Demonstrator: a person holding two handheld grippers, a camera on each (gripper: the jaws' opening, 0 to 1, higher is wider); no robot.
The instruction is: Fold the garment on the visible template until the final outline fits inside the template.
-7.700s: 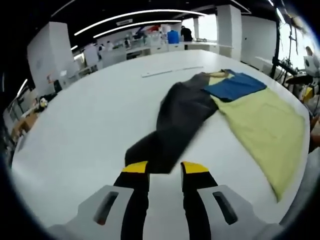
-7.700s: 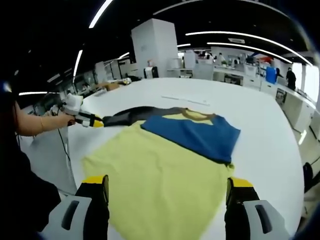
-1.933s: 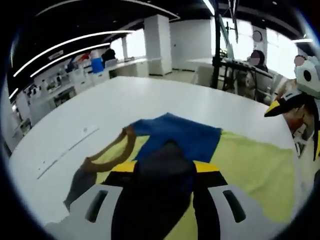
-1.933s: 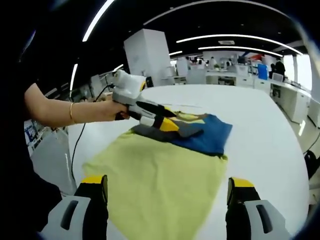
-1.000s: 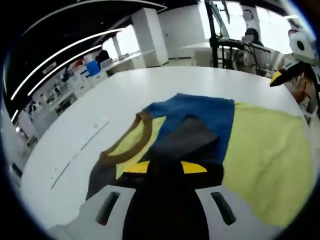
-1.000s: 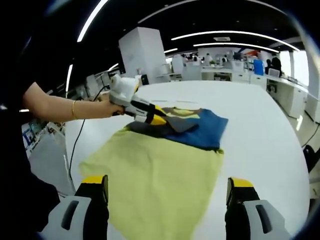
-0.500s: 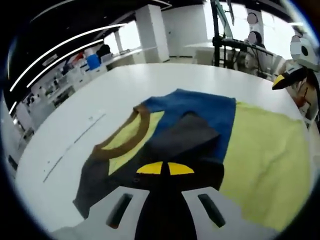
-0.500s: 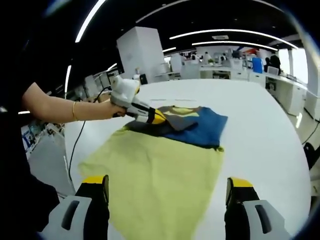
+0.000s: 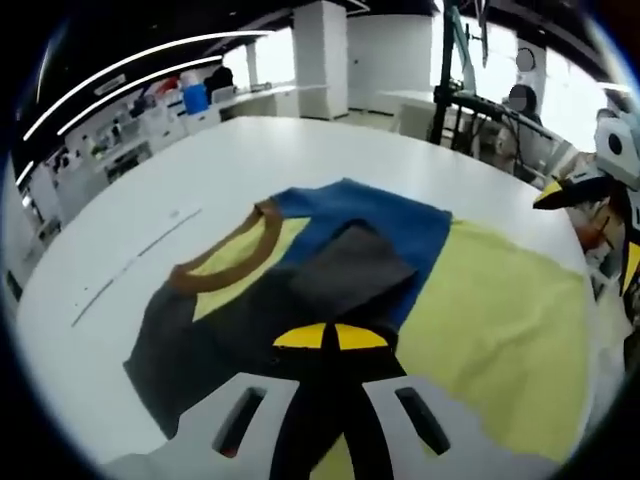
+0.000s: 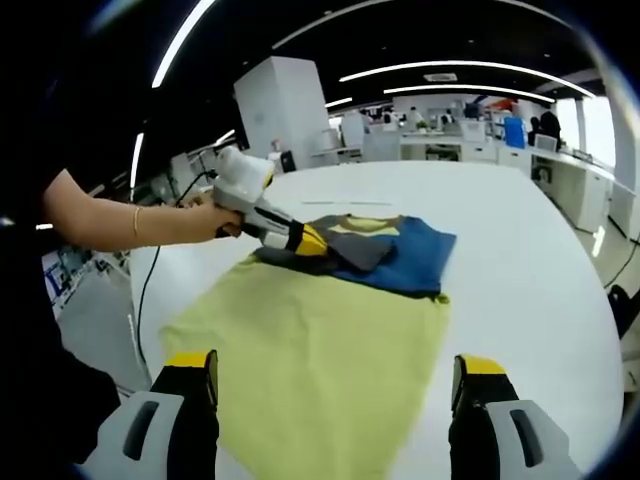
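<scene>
Garment (image 10: 330,340): one | grippers: two — left (image 9: 320,337) closed, right (image 10: 334,375) open

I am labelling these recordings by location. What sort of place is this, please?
Probably a large open-plan lab or workshop, not a home. A broad white table carries the garment, long strip lights run along a dark ceiling, and benches crowded with equipment line the far side.
</scene>
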